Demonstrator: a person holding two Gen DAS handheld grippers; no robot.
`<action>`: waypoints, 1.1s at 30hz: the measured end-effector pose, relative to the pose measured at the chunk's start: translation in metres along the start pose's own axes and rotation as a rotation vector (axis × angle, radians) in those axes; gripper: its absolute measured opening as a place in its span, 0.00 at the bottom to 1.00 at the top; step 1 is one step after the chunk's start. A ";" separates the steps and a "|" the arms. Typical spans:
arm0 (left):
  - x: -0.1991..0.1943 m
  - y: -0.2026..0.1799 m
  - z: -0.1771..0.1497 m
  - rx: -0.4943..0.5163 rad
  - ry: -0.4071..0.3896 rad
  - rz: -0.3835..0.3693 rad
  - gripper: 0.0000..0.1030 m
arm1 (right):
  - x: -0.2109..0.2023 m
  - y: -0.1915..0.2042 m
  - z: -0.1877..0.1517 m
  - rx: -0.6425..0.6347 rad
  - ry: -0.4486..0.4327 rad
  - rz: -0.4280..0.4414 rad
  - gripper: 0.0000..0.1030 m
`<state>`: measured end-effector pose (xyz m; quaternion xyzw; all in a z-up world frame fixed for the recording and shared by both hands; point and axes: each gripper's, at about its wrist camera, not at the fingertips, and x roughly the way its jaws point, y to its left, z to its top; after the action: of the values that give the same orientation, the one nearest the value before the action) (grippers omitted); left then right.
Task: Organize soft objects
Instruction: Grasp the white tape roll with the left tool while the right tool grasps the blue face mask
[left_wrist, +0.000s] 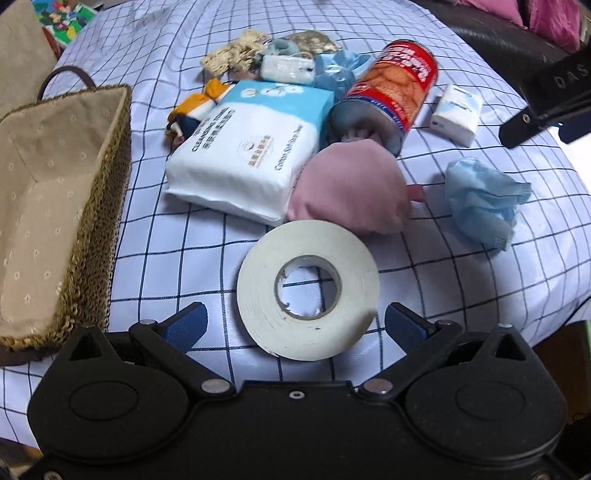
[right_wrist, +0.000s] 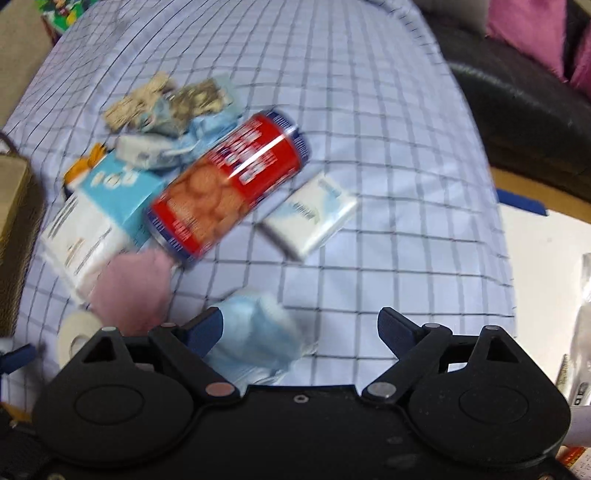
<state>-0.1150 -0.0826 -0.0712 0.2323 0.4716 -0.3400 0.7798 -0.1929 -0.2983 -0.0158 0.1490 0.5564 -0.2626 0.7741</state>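
Note:
My left gripper (left_wrist: 295, 323) stands open over the checked cloth. A white tape roll (left_wrist: 306, 299) lies flat between its blue fingers (left_wrist: 188, 321), and neither pad presses on it. Past the roll sit a pink cloth bundle (left_wrist: 351, 184), a white tissue pack (left_wrist: 251, 147) and a crumpled blue face mask (left_wrist: 480, 199). In the blurred right wrist view, my right gripper (right_wrist: 301, 325) is open with the blue mask (right_wrist: 255, 332) between its fingers, close to the left one. The pads are not pressing on it.
A lined woven basket (left_wrist: 55, 184) stands at the left. A red biscuit can (left_wrist: 395, 85) lies on its side beside a small tissue packet (left_wrist: 456, 112). Socks and cloth scraps (left_wrist: 236, 51) are heaped behind. A dark sofa (right_wrist: 517, 122) borders the right.

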 end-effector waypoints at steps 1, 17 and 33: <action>0.001 0.001 -0.001 -0.009 0.001 0.007 0.96 | 0.000 0.003 0.000 -0.009 0.006 0.011 0.88; 0.015 0.035 0.006 -0.207 0.003 0.019 0.86 | 0.016 0.035 0.001 -0.102 0.047 0.012 0.89; 0.031 0.036 0.016 -0.207 0.063 -0.054 0.29 | 0.047 0.048 -0.006 -0.175 0.134 0.031 0.49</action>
<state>-0.0685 -0.0794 -0.0907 0.1485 0.5347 -0.3031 0.7747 -0.1588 -0.2672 -0.0647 0.1067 0.6255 -0.1902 0.7492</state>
